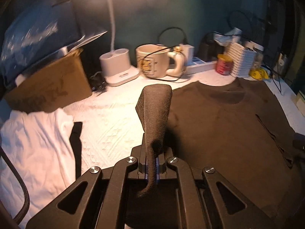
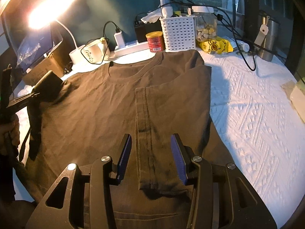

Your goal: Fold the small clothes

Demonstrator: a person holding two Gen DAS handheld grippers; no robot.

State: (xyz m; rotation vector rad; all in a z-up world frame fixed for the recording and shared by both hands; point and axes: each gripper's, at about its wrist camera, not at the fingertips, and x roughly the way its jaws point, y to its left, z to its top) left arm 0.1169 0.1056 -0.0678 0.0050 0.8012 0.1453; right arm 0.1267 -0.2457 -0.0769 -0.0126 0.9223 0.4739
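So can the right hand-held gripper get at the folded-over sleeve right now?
Probably yes: the right hand-held gripper is open and hovers just over the sleeve, nothing between. The left hand-held gripper pinches the shirt's far edge, clear of it.

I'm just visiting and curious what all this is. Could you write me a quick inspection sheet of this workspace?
Surface: white textured cloth covering the table.
Job's things: brown T-shirt lying flat, its right side folded in; its left sleeve lifted.
Clutter: mug, red tin, white basket, jar, yellow packet, cardboard box, white garment.
Grippers: left gripper shut on the sleeve; right gripper open above the shirt.
Cables: black cable across the cloth; charger in a power strip.
Surroundings: lit desk lamp, teal wall.
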